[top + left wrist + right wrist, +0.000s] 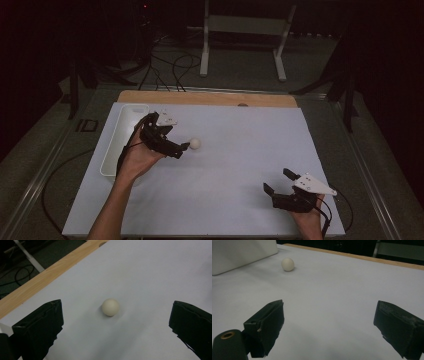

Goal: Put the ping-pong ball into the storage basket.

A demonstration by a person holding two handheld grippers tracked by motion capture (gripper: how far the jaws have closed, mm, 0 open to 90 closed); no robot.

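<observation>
A small, smooth cream ball (110,307) sits on the white sheet (240,150). The left gripper (115,322) gapes wide just short of it; the right gripper (329,327), also wide, hovers near the front edge

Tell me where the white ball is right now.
In the high view the white ball lies on the white table sheet, left of centre, just beyond the open left gripper, with the white tray farther left.

A cream ball (195,144) lies on the plain white sheet (240,165) covering the worktop, whose bare far edge (207,98) is light wood. The tray (122,137) is white; both grippers' fingers (40,325) are black.
</observation>
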